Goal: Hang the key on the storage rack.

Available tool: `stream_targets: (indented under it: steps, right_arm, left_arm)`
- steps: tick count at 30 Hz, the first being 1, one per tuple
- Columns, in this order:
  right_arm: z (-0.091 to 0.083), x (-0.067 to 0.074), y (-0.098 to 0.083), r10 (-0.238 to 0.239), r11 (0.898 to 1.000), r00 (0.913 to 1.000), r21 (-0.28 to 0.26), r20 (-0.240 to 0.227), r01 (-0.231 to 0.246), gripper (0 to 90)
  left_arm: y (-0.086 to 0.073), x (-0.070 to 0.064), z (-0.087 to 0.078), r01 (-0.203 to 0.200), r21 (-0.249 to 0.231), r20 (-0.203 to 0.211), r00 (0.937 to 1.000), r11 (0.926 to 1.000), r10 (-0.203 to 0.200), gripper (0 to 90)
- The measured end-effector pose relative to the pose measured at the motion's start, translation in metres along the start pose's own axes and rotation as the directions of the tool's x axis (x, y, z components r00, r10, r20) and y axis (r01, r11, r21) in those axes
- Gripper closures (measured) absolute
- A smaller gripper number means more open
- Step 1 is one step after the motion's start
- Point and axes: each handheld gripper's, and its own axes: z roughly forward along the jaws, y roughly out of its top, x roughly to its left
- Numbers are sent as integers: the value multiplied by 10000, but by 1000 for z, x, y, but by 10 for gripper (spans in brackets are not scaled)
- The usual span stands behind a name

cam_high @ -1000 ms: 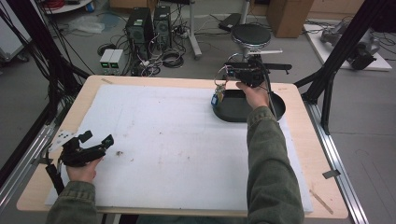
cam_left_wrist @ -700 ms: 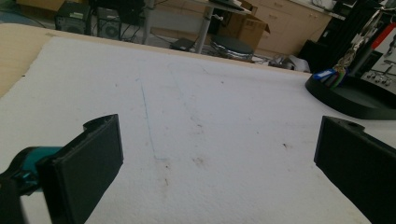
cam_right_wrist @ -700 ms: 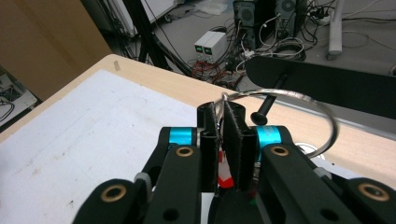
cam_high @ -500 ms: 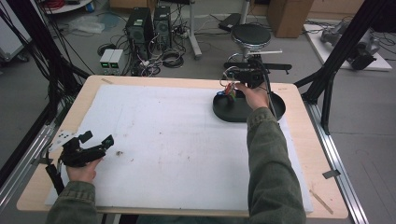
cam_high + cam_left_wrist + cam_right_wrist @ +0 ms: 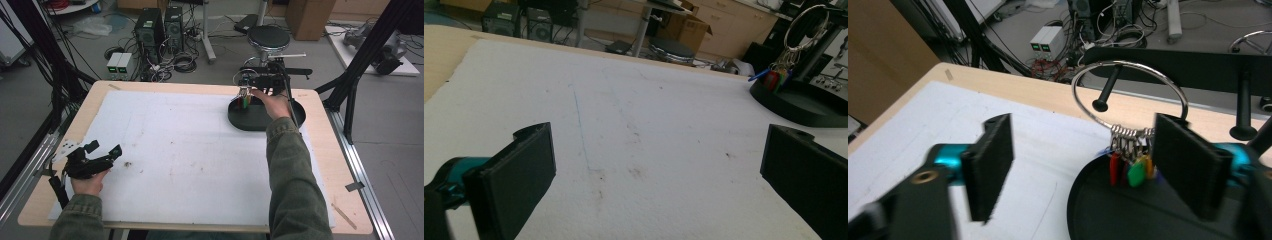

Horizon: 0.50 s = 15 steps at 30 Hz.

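Right gripper view: key ring (image 5: 1130, 107) on peg, between parted right tongs (image 5: 1088, 165).

No text, label, brand, number or sign can be read on anything in these views. The coloured tags (image 5: 1128, 172) on the key ring (image 5: 1129, 95), hanging between the right gripper (image 5: 1088, 165)'s jaws, show no legible print. The two small boxes (image 5: 1048, 40) on the floor beyond those jaws have lit green displays, too small to read.

Key ring (image 5: 1129, 95) with coloured tags apparently hangs on peg.
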Motion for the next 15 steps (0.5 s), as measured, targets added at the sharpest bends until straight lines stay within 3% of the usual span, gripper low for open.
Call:
stream_targets:
  steps: [3,6,8,13,15]
  right_arm:
    - [2,3,-2,-219,9982,9998,553,-32,220,104]
    - [1,5,-6,-359,9966,9988,726,-323,381,3]
    - [2,5,-10,-462,9941,9979,964,-448,503,4]
    - [1,10,-15,-748,9887,9970,1284,-207,768,4]
    - [-2,12,-17,-783,9898,9968,1180,-169,798,4]
  left_arm:
    - [0,0,0,3,2,8,10000,10000,-3,17]
    - [0,0,0,19,-26,8,10000,10000,-19,17]
    - [0,0,0,9,23,16,10000,10000,-9,17]
    - [0,0,0,-12,28,-7,10000,10000,12,17]
    - [0,0,0,-19,25,-19,10000,10000,19,17]
